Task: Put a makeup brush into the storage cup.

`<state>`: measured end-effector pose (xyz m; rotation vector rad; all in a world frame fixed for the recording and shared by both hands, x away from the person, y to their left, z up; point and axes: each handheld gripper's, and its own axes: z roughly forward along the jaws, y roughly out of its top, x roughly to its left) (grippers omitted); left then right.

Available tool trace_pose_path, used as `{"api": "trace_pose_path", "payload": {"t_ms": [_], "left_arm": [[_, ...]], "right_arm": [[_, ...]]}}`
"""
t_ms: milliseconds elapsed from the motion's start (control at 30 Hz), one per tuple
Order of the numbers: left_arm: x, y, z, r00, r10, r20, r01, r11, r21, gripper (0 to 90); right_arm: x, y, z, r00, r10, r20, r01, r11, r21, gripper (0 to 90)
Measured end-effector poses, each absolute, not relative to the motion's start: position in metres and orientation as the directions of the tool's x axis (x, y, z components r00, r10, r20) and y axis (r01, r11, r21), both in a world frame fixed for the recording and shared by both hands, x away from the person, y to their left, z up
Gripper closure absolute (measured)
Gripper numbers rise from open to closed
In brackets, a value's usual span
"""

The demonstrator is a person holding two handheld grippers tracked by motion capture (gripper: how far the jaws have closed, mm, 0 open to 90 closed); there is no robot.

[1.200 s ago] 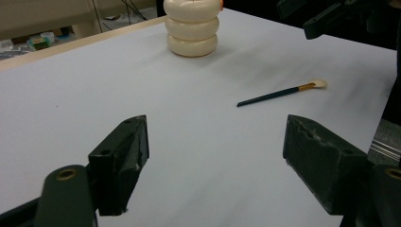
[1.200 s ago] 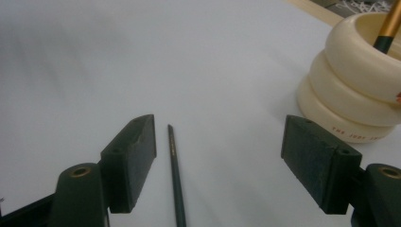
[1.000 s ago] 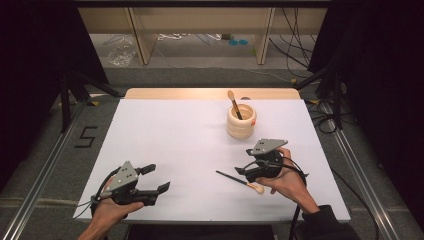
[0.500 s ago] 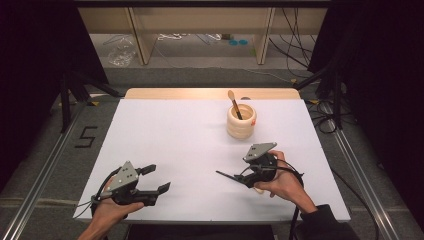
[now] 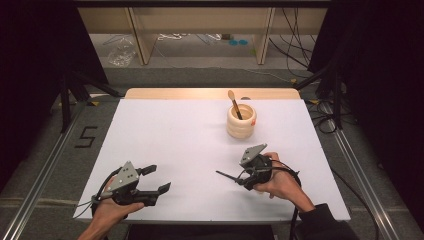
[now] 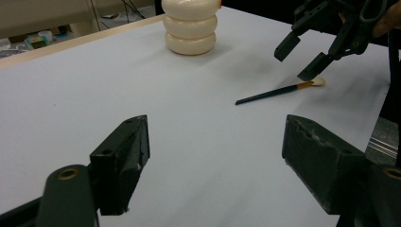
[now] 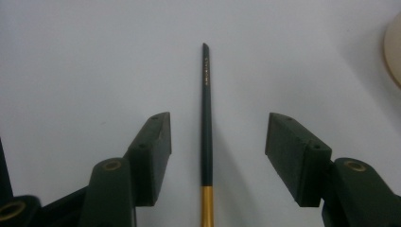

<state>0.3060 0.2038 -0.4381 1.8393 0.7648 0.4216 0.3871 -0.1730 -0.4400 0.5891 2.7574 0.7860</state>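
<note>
my white table point(image 5: 175, 140) carries a cream ringed pot point(image 5: 241, 121) near its far edge and a dark-handled brush point(image 6: 276, 91) lying flat nearer me, well apart from the pot.

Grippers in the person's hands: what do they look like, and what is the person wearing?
Both the left gripper and the right gripper are black hand-held tools, each with two blocky black jaws and a grey three-cornered plate on top. Brass-coloured pivot rings show near the jaws. A black cable trails from each. The right arm wears a dark sleeve.

Black "5" on the floor point(image 5: 86, 137)
</note>
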Motion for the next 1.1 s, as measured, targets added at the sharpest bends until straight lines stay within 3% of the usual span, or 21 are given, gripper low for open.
{"api": "trace_pose_path", "payload": {"t_ms": [1100], "left_arm": [[0.307, 0.202, -0.439, 0.736, 0.673, -0.071, 0.307, -0.238, 0.922, 23.7]], "right_arm": [[0.401, -0.157, -0.454, -0.928, 0.369, -0.045, 0.331, 0.875, 0.352, 64.6]]}}
